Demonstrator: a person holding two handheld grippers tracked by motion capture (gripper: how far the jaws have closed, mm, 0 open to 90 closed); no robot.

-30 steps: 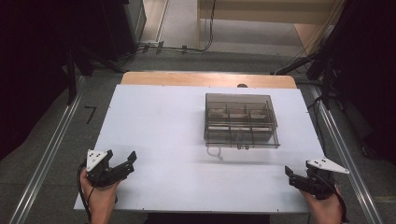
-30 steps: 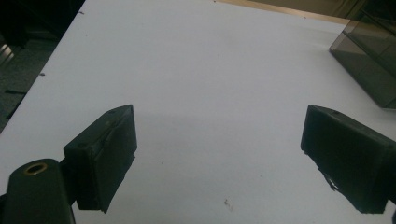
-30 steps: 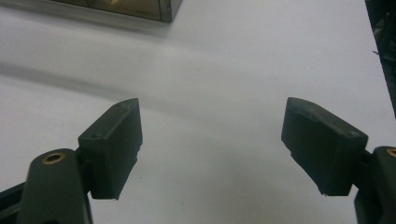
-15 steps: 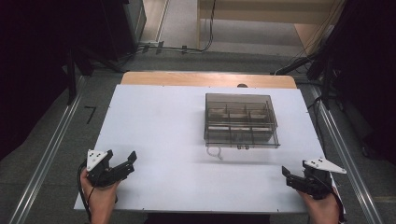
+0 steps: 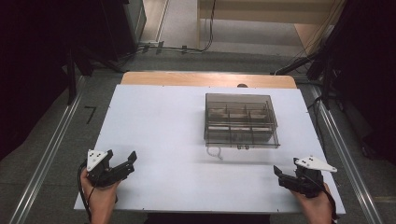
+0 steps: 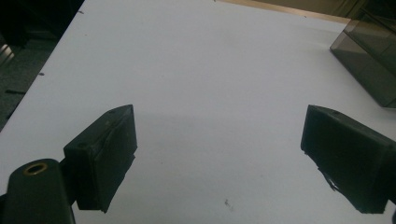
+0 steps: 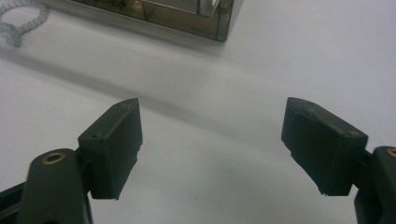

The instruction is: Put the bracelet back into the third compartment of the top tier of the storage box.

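A smoky transparent compartment box (image 5: 241, 120) with its lid down sits right of centre on the white table (image 5: 163, 121). A small white beaded loop (image 5: 215, 152) lies just in front of its near left corner, also seen in the right gripper view (image 7: 21, 21). My left gripper (image 5: 125, 164) rests at the near left of the table, open and empty (image 6: 219, 154). My right gripper (image 5: 279, 177) rests at the near right, open and empty (image 7: 212, 144), with the box corner (image 7: 219, 21) ahead of it. The box edge (image 6: 369, 60) shows at the far right of the left gripper view.
The table's wooden far edge (image 5: 205, 78) borders a grey floor with cables (image 5: 187, 48). Metal rails (image 5: 42, 163) run along both sides of the table. Dark equipment stands at the far left and far right.
My right gripper has shifted slightly left and forward along the near edge. The left gripper and the box have stayed put.
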